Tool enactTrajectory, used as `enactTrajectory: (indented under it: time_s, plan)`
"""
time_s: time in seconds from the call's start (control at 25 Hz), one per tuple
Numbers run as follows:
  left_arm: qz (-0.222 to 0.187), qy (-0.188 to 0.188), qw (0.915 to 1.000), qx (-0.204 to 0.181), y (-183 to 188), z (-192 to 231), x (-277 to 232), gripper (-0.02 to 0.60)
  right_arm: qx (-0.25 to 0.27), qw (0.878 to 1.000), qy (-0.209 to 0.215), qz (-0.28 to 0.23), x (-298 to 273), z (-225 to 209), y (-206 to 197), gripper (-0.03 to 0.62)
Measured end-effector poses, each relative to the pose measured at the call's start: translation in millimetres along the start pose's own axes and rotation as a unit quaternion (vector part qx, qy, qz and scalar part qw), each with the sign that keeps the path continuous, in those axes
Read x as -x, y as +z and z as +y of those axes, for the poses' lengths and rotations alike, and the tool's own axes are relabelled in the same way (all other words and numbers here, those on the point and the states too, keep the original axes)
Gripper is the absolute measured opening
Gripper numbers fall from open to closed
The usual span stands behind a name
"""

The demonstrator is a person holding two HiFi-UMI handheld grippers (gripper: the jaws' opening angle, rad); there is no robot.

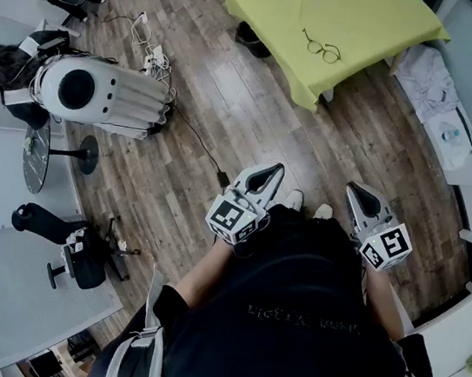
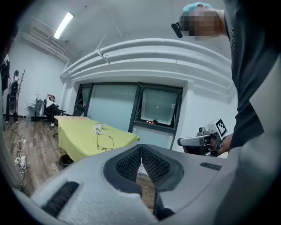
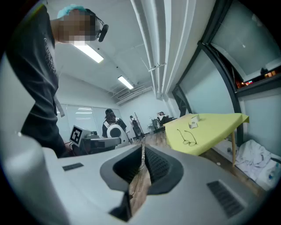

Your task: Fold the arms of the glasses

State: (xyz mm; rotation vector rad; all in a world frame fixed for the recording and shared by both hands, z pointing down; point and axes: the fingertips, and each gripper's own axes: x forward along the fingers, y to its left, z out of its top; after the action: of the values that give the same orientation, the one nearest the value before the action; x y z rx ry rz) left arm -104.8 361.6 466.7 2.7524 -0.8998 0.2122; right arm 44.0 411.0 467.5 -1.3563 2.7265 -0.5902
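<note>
Both grippers are held low, close against the person's waist, pointing forward. The left gripper and right gripper have their jaws pressed together on nothing. The glasses lie well ahead on the yellow-green desk, arms unfolded.

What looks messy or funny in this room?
A crumpled white cloth heap lies on the floor beside the yellow table. Loose cables sprawl over the floor at the left. The glasses lie flat on the table with their arms open. Nothing looks broken or spilled.
</note>
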Motion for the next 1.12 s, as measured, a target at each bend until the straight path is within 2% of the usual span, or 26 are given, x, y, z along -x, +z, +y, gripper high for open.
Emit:
enactTrajectory:
  time_s: [0.44,0.68,0.96,1.12]
  plan:
    - [0.013,0.008,0.9998,-0.012,0,-14,-4,0.02,0.002,1.0,0.024,-0.005,8,-6,-2,0.038]
    - [0.012,0.027,0.9996,0.001,-10,-14,0,0.02,-0.011,1.0,0.021,0.005,17,-17,-14,0.038]
    - [0.006,0.027,0.9996,0.001,-4,3,-20,0.02,-0.028,0.999,0.011,0.016,3,-41,-15,0.038]
    - [0.004,0.029,0.9996,0.003,-1,29,-37,0.02,-0.031,0.999,0.012,0.015,-20,-55,-7,0.038]
